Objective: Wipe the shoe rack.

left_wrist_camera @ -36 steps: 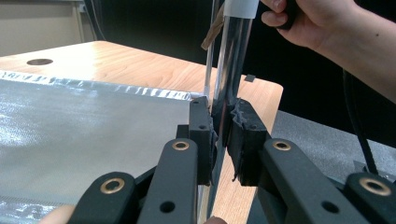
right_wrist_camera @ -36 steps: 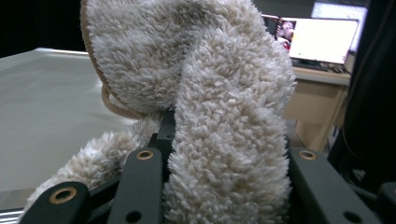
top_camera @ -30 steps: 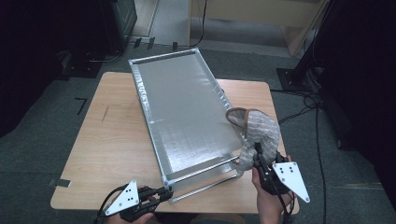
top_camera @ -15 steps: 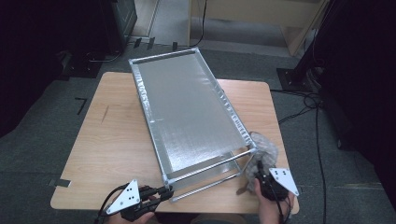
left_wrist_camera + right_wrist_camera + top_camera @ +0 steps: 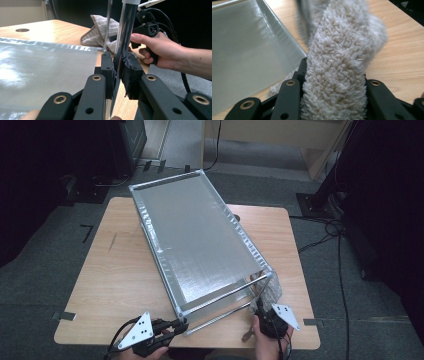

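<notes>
High view: the left gripper (image 5: 176, 326) at 7 o'clock squeezes the metal rack's (image 5: 200, 240) shiny corner pole (image 5: 124, 37). The right gripper (image 5: 264, 312) at 5 o'clock pinches a fluffy cloth (image 5: 337, 75) beside the rack's near right corner.
</notes>
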The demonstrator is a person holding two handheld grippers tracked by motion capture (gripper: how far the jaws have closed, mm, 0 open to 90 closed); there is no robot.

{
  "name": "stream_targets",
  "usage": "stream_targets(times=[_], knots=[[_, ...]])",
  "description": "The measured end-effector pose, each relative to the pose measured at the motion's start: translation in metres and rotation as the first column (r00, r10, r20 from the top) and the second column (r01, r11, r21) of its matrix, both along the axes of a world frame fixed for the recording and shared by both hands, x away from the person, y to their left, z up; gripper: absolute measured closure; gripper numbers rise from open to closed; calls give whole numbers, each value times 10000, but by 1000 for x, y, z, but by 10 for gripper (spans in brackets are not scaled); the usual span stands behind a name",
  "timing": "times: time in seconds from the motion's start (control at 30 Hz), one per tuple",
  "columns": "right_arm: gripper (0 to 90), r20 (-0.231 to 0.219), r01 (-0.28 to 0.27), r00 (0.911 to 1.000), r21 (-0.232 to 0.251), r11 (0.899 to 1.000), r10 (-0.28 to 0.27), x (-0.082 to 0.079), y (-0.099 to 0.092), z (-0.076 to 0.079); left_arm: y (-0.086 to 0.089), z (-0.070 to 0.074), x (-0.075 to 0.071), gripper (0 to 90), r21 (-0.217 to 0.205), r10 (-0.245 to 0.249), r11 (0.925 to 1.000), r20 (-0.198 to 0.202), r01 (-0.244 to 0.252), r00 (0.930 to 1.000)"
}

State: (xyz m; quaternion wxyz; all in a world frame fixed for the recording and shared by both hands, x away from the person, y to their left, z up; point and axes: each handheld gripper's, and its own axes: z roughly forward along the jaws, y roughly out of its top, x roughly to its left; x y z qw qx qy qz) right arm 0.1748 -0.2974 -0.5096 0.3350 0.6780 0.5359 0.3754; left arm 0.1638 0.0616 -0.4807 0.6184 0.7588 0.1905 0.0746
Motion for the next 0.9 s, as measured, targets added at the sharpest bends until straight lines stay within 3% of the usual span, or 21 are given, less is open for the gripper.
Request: stream_targets(times=[0.2, 0.27, 0.33, 0.43, 0.47, 0.53, 0.57, 0.6, 0.63, 0.67, 0.7, 0.73, 0.77, 0.83, 0.87, 0.9], knots=[[642, -241, -346, 9992, -615, 9975, 332, 0, 25, -5, -7, -1, 3, 795, -190, -130, 9997, -408, 122, 9991], [644, -362, -1057, 9940, -847, 9908, 1030, 0, 35, -6, -12, -2, 3, 794, -142, -190, 9997, -451, 183, 9988], [642, -681, -2029, 9781, -1004, 9740, 1967, 2, 50, -7, -17, -2, 2, 794, -89, -251, 9997, -428, 247, 9988], [642, -1132, -3383, 9396, -1610, 9272, 3231, 1, 75, -7, -22, -3, 2, 793, -11, -274, 9996, -413, 273, 9988], [641, -1107, -3834, 9222, -1367, 9134, 3705, 1, 80, -6, -23, -3, 2, 794, 16, -261, 9997, -376, 262, 9990], [640, -994, -4799, 8753, -568, 8755, 4733, 0, 88, -4, -24, -3, 1, 797, 88, -247, 9997, -262, 249, 9994], [641, -916, -5328, 8441, -333, 8456, 5283, -1, 91, -4, -24, -3, 1, 798, 132, -245, 9996, -215, 248, 9995], [640, -841, -5922, 8032, -51, 8058, 5898, -2, 95, -3, -25, -3, 1, 798, 158, -210, 9996, -179, 213, 9996], [638, -810, -6539, 7526, 239, 7562, 6534, -2, 98, -4, -25, -3, 1, 798, 190, -180, 9997, -147, 182, 9997], [633, -822, -7122, 6950, 569, 6996, 7143, -2, 103, -5, -26, -3, 1, 798, 197, -188, 9996, -161, 192, 9997], [632, -837, -7523, 6492, 757, 6545, 7560, -3, 108, -6, -26, -3, 1, 797, 213, -201, 9996, -165, 205, 9997], [633, -912, -7663, 6348, 526, 6403, 7673, -5, 111, -6, -26, -3, 1, 798, 243, -211, 9995, -169, 215, 9996], [633, -1063, -7639, 6393, 252, 6448, 7616, -5, 113, -5, -26, -3, 2, 798, 272, -220, 9994, -173, 224, 9996], [632, -1234, -7585, 6447, 197, 6514, 7544, -2, 111, -3, -26, -4, 2, 799, 290, -217, 9993, -193, 222, 9996], [632, -1295, -7463, 6595, 53, 6656, 7405, 0, 108, -3, -26, -4, 1, 799, 298, -209, 9993, -202, 215, 9996], [631, -1350, -7229, 6866, -228, 6905, 7144, 2, 103, -3, -26, -4, 1, 799, 308, -204, 9993, -203, 210, 9996]])
